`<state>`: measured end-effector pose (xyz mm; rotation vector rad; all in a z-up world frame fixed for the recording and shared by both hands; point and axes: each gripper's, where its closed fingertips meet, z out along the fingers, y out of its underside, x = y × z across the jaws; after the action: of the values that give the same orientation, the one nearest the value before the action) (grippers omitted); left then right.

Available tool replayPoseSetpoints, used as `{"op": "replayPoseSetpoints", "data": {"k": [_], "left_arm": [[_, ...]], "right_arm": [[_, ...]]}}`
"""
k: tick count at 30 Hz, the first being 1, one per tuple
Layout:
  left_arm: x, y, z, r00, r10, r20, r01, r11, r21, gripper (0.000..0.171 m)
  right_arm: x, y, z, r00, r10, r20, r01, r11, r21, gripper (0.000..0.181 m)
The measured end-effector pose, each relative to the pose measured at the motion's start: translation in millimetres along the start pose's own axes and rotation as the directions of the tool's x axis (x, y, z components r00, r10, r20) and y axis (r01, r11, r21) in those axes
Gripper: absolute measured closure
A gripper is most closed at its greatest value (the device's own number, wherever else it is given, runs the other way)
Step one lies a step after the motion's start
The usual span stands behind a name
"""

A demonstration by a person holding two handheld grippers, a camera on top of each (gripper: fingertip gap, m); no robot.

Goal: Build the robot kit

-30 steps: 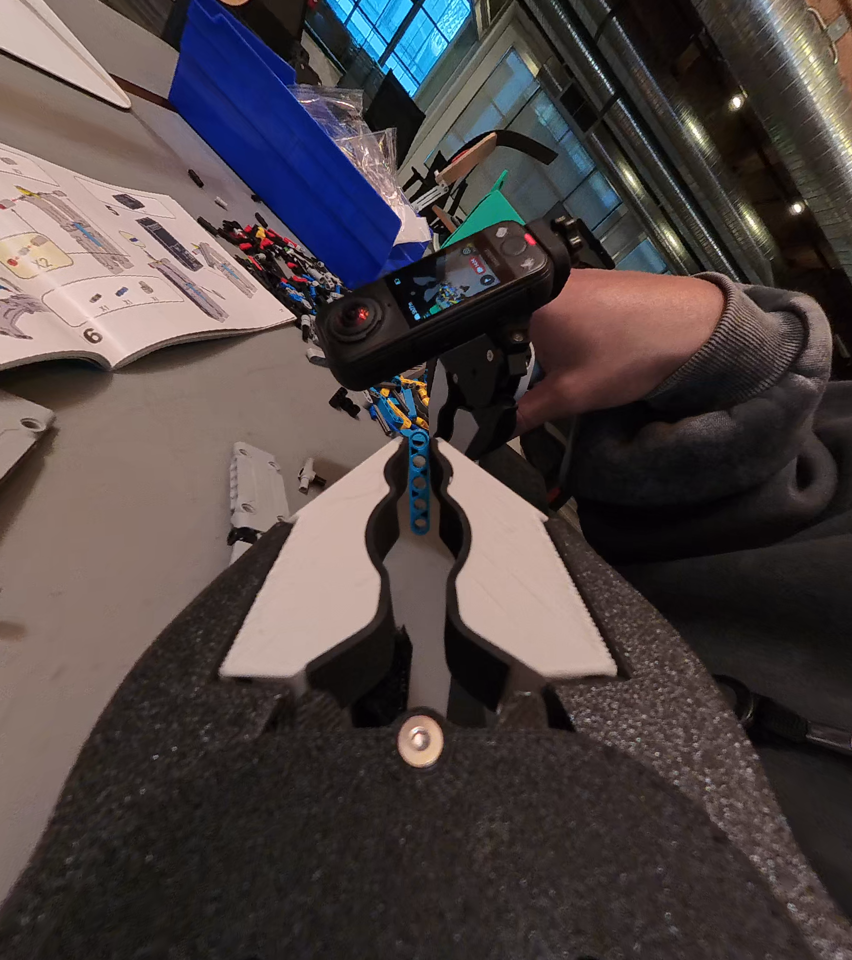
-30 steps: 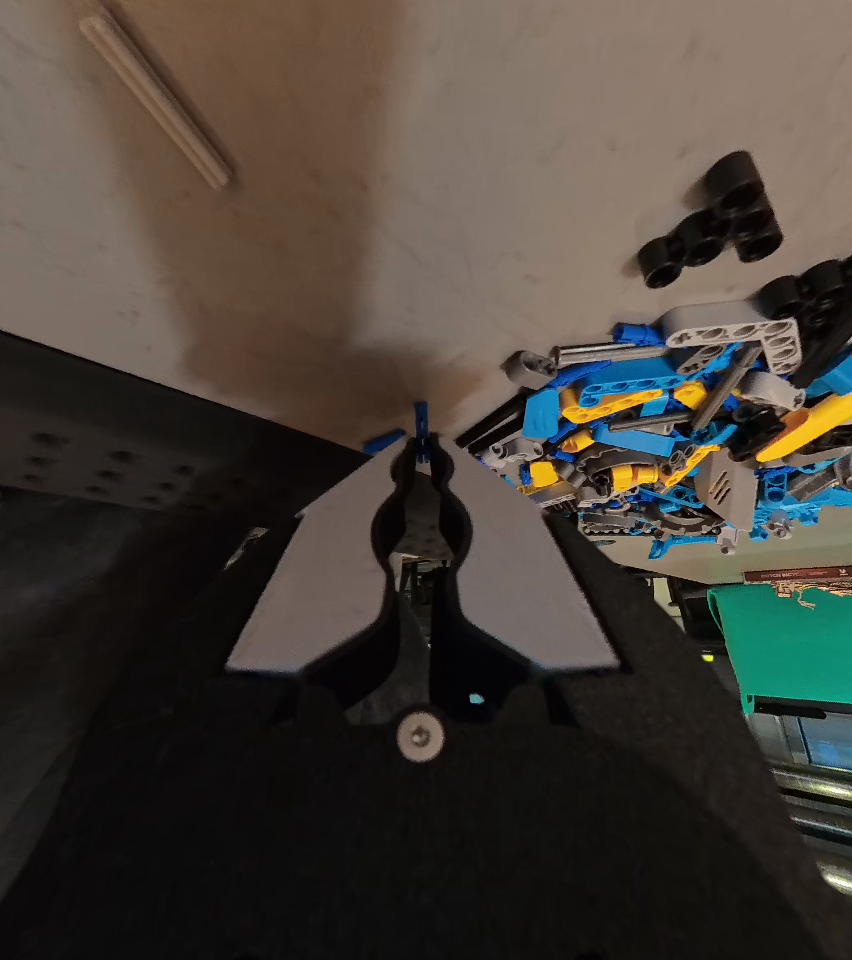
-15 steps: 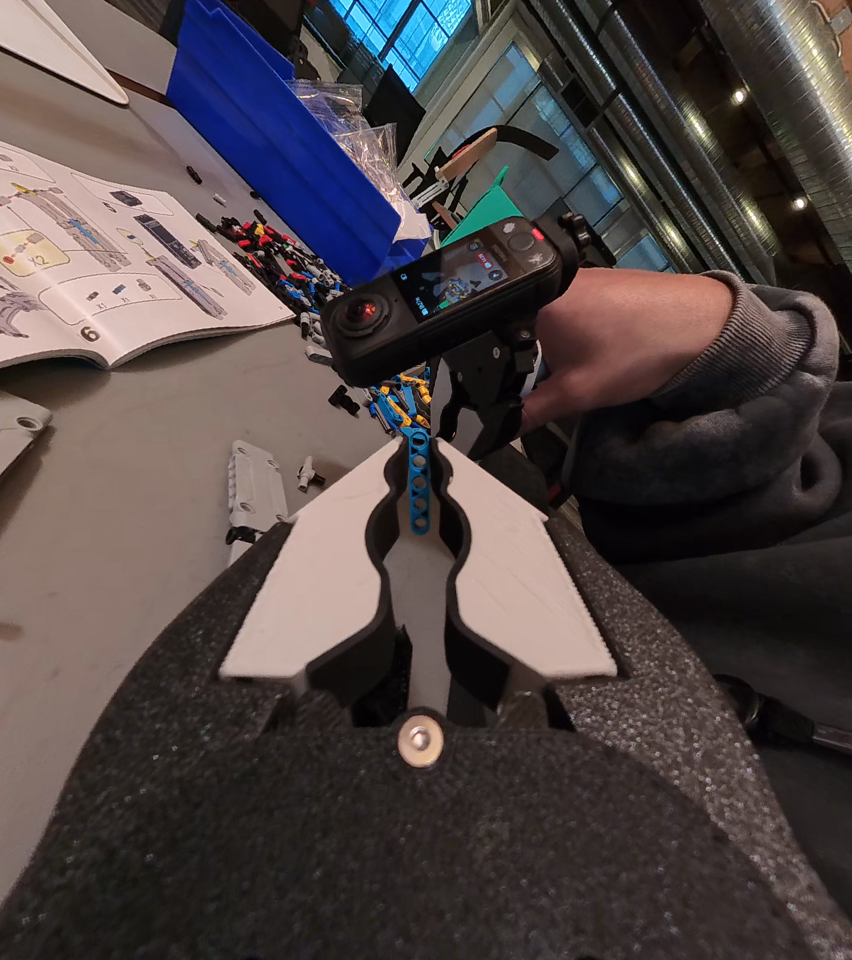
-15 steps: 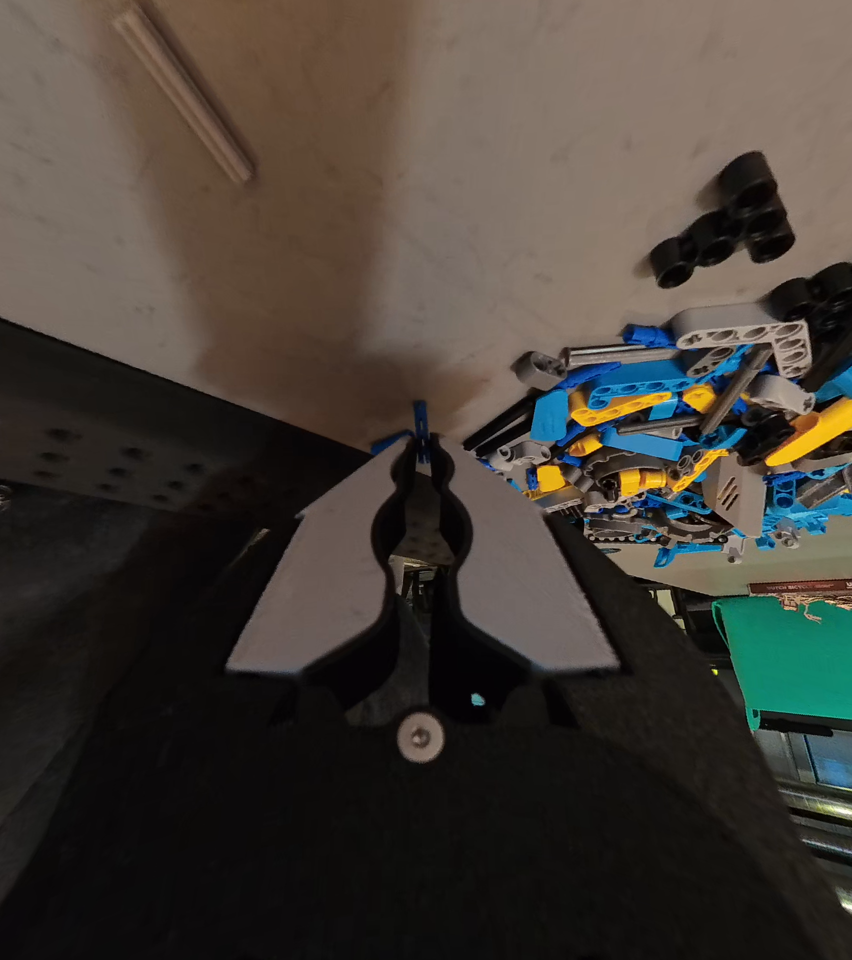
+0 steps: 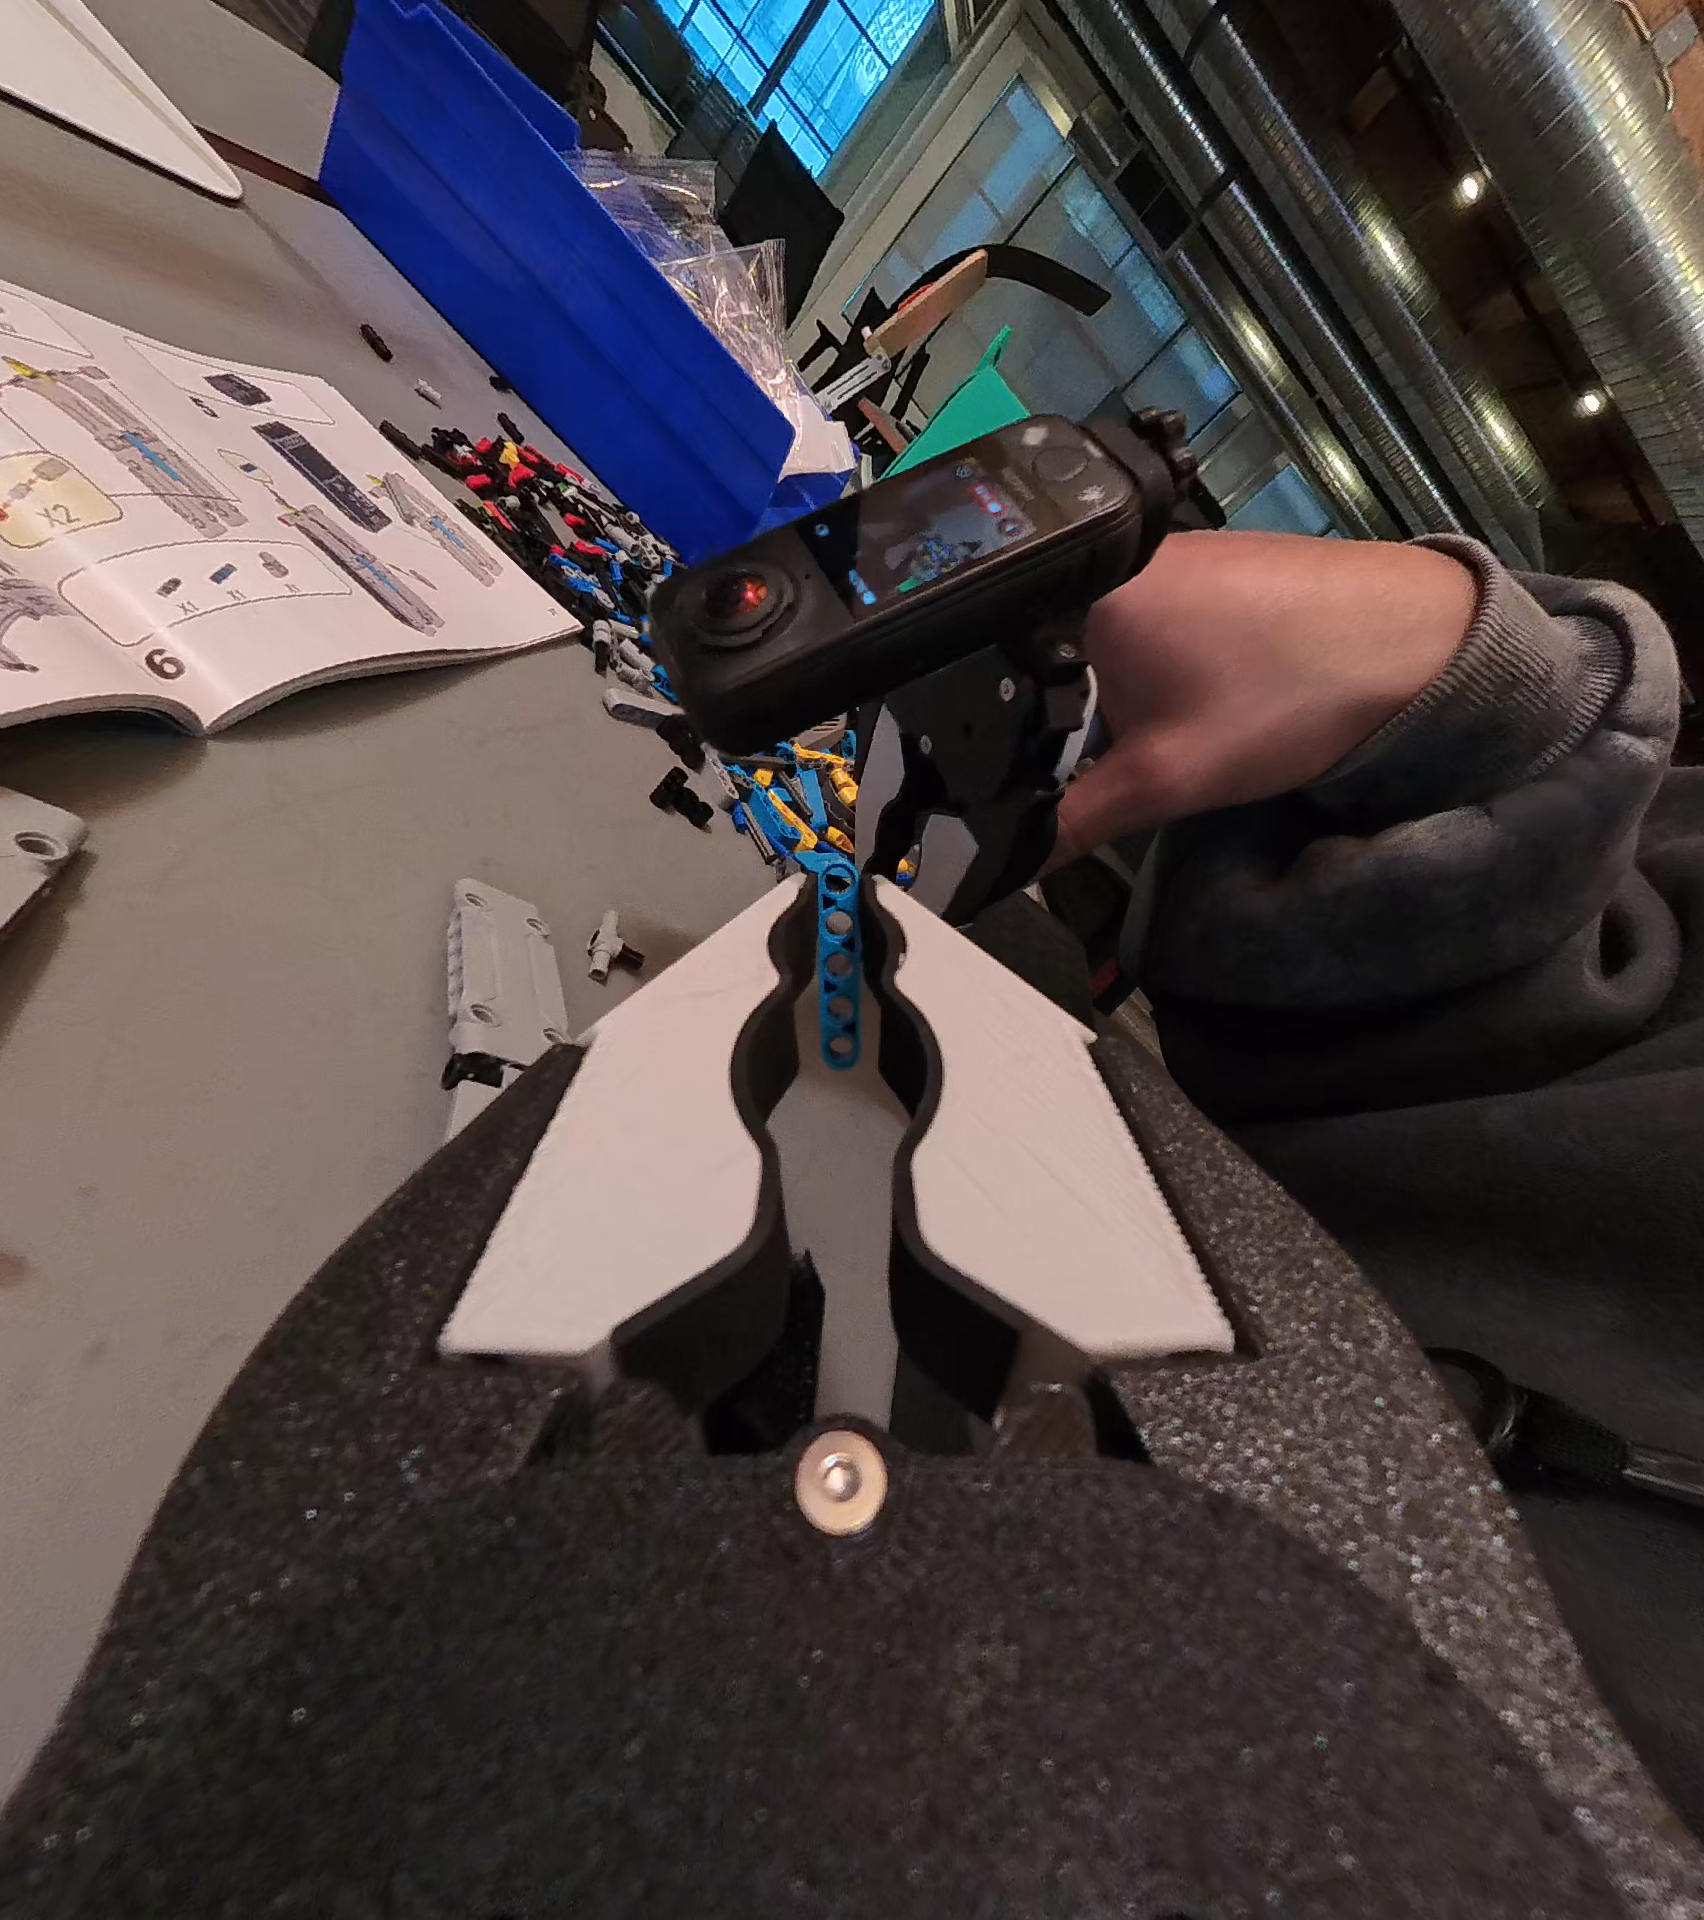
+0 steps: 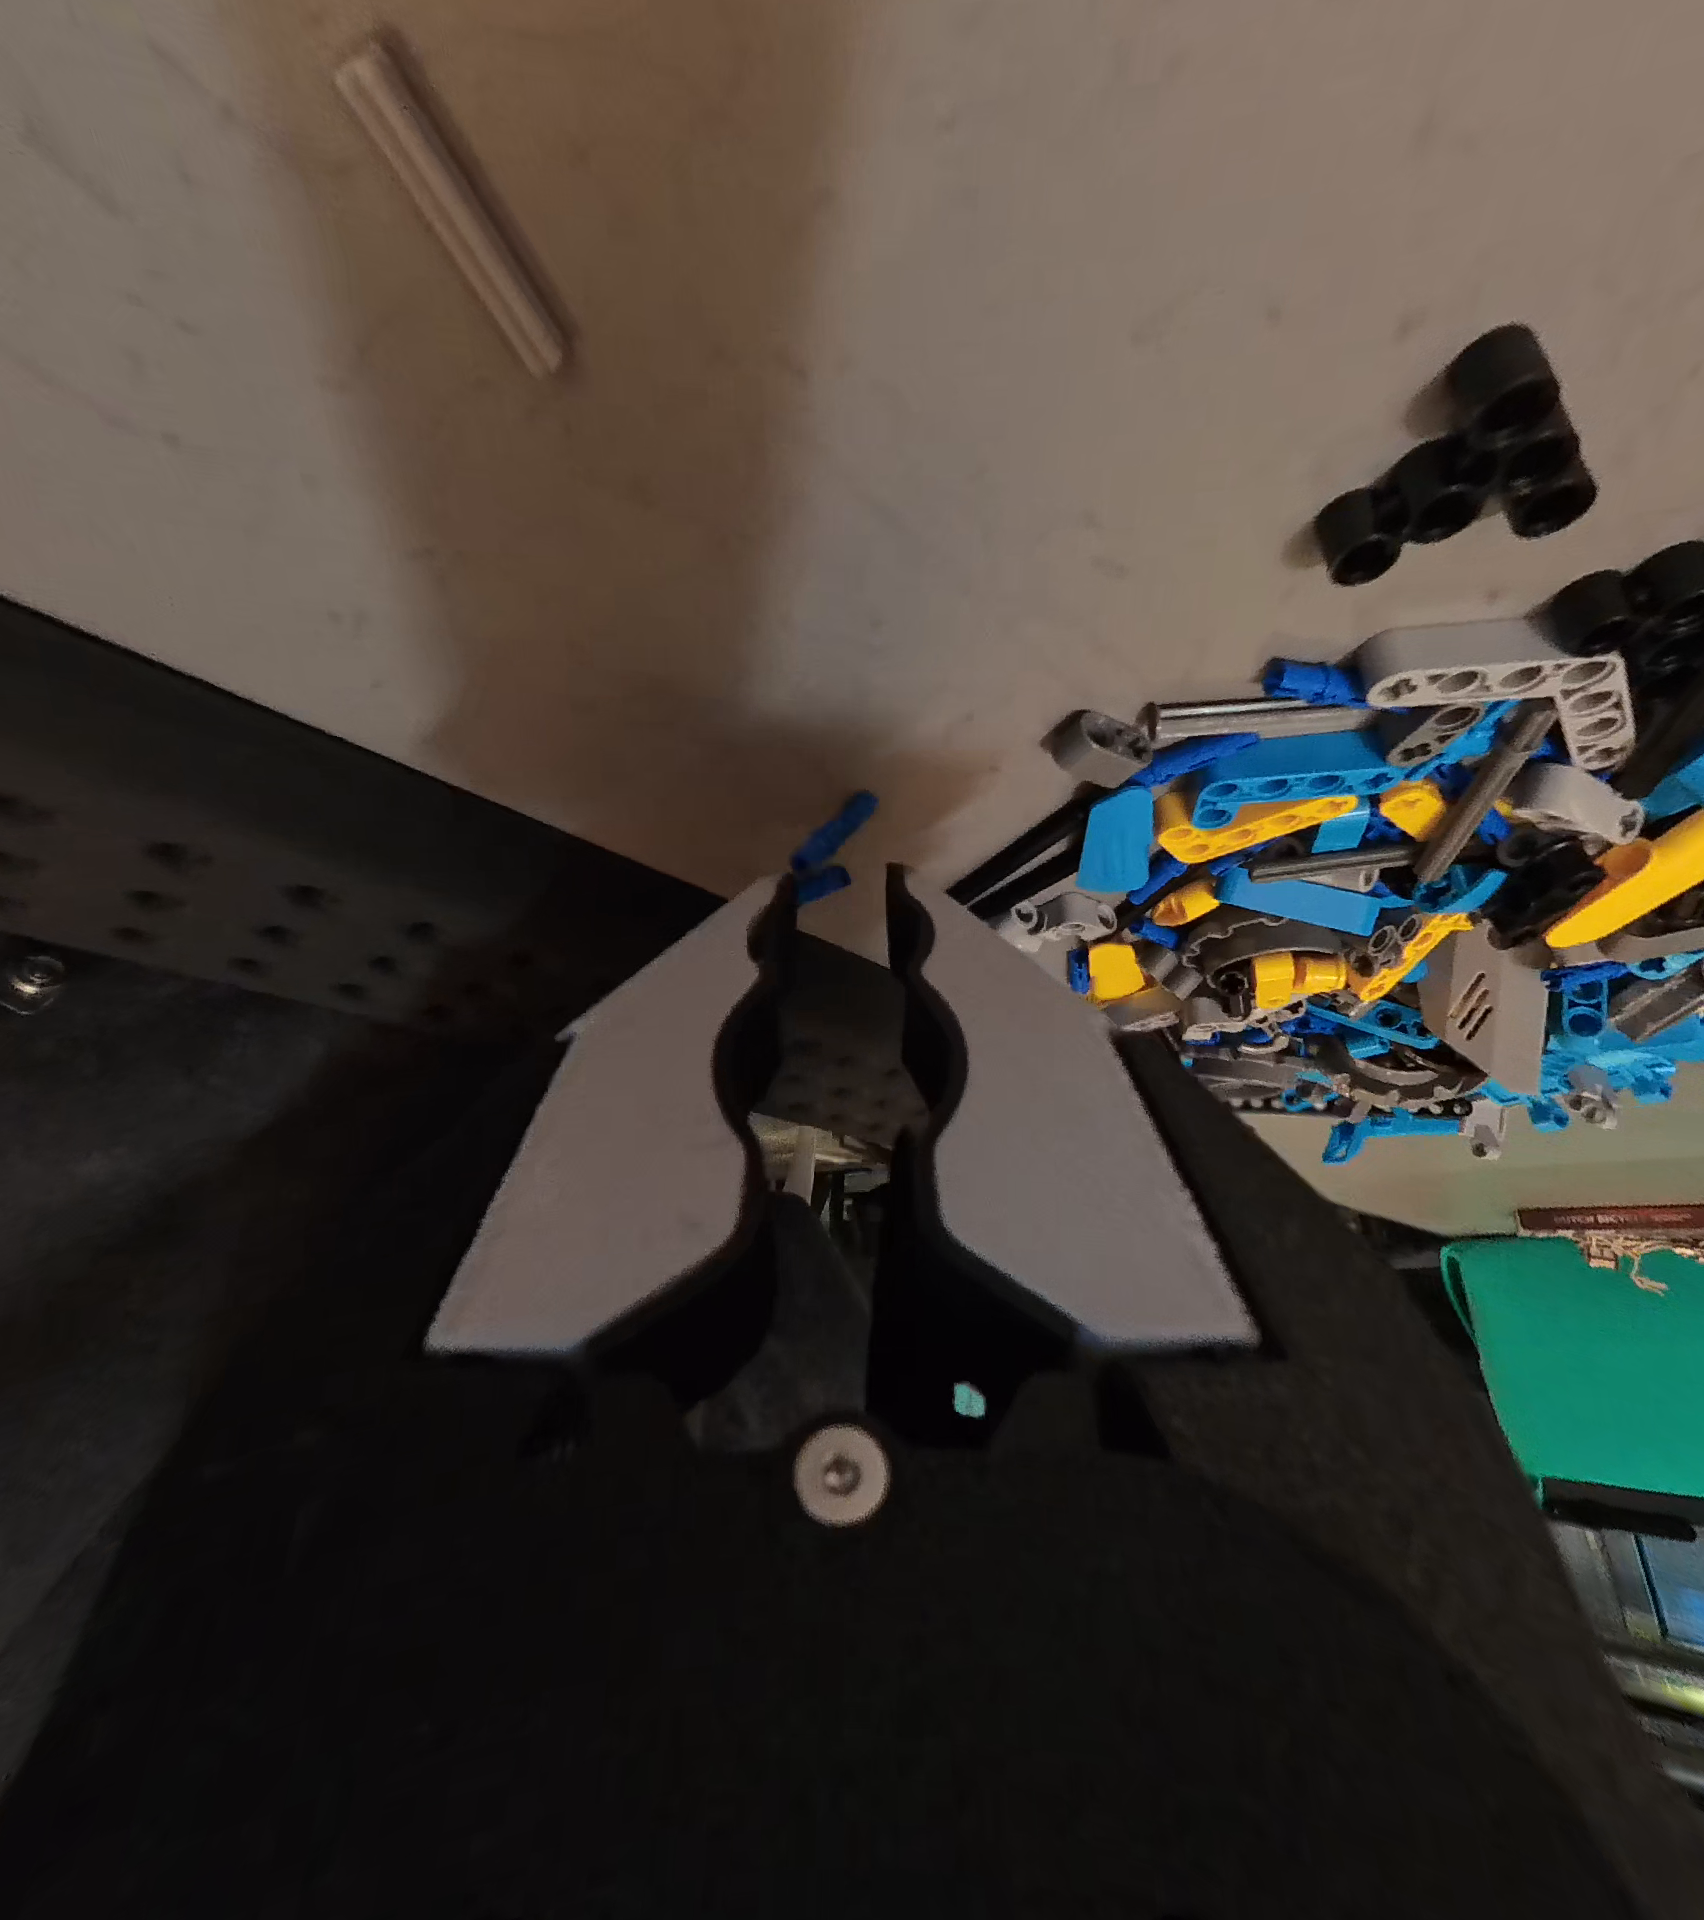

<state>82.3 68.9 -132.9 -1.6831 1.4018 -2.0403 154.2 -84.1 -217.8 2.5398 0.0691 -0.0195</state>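
My left gripper (image 5: 840, 891) is shut on a thin blue beam with holes (image 5: 840, 982), held edge-on above the grey table (image 5: 204, 1039). My right gripper (image 6: 835, 883) is open by a narrow gap, tips close to the table (image 6: 931, 312). A small blue pin (image 6: 820, 881) lies between its tips by the left finger, and a second blue pin (image 6: 835, 831) lies just beyond. The right gripper also shows in the left wrist view (image 5: 931, 831), just past the beam, with a black camera (image 5: 889, 582) on it and a hand holding it.
A pile of blue, yellow and grey parts (image 6: 1450, 883) lies right of the right gripper, with a black L-shaped piece (image 6: 1471, 457) and a beige axle (image 6: 453, 208) beyond. An open instruction booklet (image 5: 152, 520), a blue bin (image 5: 536, 260) and a grey panel piece (image 5: 500, 977) are on the table. Some 20 cm of space lies between my two pairs of fingers.
My right gripper was shut on the small blue pin and has opened; the pin now lies loose between its tips. The left gripper still holds the blue beam.
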Motion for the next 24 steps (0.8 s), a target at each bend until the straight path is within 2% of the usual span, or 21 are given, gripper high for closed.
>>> {"op": "replayPoseSetpoints", "data": {"k": [8,12,15,18,20,22,24], "left_arm": [[0,0,0,1.0,0.0,-0.002,0.0,1.0,0.0,0.165],[0,-1,-1,1.0,-0.002,-0.002,0.002,1.0,0.005,0.165],[1,-1,-1,1.0,-0.004,-0.005,0.004,1.0,0.009,0.165],[1,0,1,1.0,0.001,-0.004,-0.001,1.0,0.001,0.165],[1,1,1,1.0,0.005,-0.001,-0.005,1.0,-0.003,0.165],[0,1,1,1.0,0.005,0.003,-0.005,1.0,-0.006,0.165],[-1,1,1,1.0,0.007,0.012,-0.007,1.0,-0.007,0.165]], "right_arm": [[2,2,9,1.0,-0.023,0.009,0.022,0.995,0.093,0.163],[1,-3,10,0.995,-0.086,-0.04,0.093,0.966,0.24,0.162],[9,-21,1,0.976,-0.123,-0.178,0.19,0.881,0.433,0.161],[4,-37,-12,0.954,-0.167,-0.247,0.285,0.76,0.584,0.162],[13,-40,-16,0.92,-0.194,-0.339,0.366,0.735,0.571,0.164],[28,-42,-22,0.861,-0.228,-0.455,0.46,0.73,0.506,0.167],[30,-45,-24,0.829,-0.316,-0.461,0.524,0.727,0.444,0.167]]}}
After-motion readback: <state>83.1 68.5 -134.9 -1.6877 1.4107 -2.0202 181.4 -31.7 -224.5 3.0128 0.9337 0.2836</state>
